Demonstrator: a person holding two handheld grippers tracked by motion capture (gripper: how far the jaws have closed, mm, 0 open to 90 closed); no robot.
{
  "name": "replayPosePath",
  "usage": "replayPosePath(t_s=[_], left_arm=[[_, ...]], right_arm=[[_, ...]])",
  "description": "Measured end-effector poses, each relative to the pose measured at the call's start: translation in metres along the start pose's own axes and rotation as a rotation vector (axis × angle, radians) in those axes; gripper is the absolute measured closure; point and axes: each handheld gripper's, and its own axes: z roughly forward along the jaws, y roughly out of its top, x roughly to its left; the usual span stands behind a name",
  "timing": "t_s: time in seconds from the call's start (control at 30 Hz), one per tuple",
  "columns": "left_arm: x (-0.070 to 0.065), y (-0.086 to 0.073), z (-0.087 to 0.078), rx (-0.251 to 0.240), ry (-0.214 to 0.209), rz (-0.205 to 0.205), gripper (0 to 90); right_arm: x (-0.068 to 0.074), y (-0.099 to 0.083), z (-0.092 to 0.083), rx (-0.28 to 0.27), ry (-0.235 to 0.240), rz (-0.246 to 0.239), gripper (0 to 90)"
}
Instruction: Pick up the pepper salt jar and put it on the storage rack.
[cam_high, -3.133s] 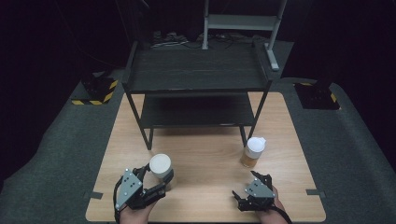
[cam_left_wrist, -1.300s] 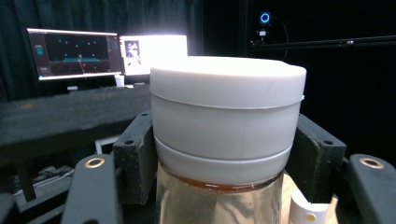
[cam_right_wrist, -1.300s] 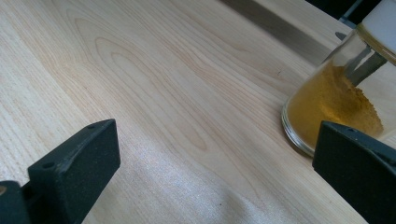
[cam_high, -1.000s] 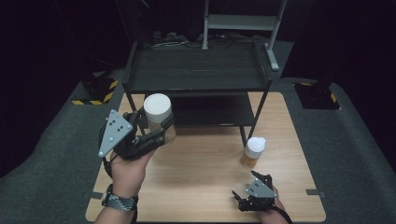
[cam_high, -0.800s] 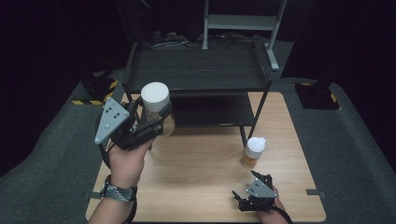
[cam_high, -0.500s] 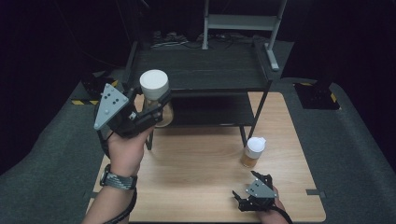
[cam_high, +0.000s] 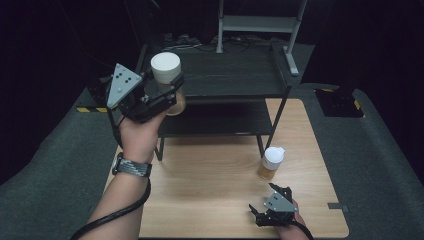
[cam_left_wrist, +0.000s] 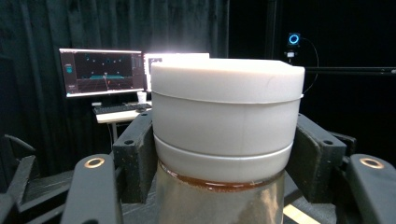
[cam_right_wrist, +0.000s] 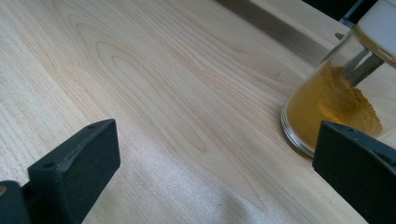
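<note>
Left gripper (cam_high: 167, 97) jaws clenched on the white-lidded jar (cam_high: 167, 75), pads on the lid band either side in the left gripper view (cam_left_wrist: 226, 121), brownish contents just below the lid. Jar is airborne, upright to slightly tilted, at the front left corner of the black shelf rack (cam_high: 235, 82), about level with its top shelf. So: pick done, lift done; placing on the rack looks like what's left, not yet set down. Can't tell from here whether top or lower shelf is the target. Right gripper (cam_high: 272, 210) sits low on the counter (cam_high: 210, 170) near the front edge, jaws released, nothing between them; right gripper view has bare wood between the jaws and the second jar (cam_right_wrist: 336, 102), yellow powder inside, just off to one side, not gripped. That second jar (cam_high: 271, 162) stands on the counter by the rack's front right leg, probably next in line. In the way: the rack's front left post and the top shelf's front edge sit right by the held jar, so it needs clearance going in. Top shelf surface looks bare. Behind the rack: a grey metal frame (cam_high: 260, 25) and cables; monitors (cam_left_wrist: 100, 72) in the background, irrelevant.
</note>
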Motion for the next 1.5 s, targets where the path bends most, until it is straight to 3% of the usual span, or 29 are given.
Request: replayPosePath(t_s=[0.6,0.9,1.1,1.5], left_arm=[[-0.003,0.012,0.043,0.022,0.056,0.013,34.2],[-0.003,0.010,0.061,0.036,0.080,0.028,34.2],[0.001,0.005,0.071,0.034,0.093,0.000,34.2],[-0.001,0.001,0.084,0.040,0.095,-0.008,34.2]], right_arm=[[-0.001,-0.001,-0.001,-0.002,0.009,-0.004,0.2],[-0.002,-0.002,-0.001,-0.006,0.011,0.000,0.2],[-0.002,-0.002,-0.002,-0.010,0.010,-0.004,0.3],[-0.001,-0.004,-0.002,-0.018,0.012,-0.001,0.2]])
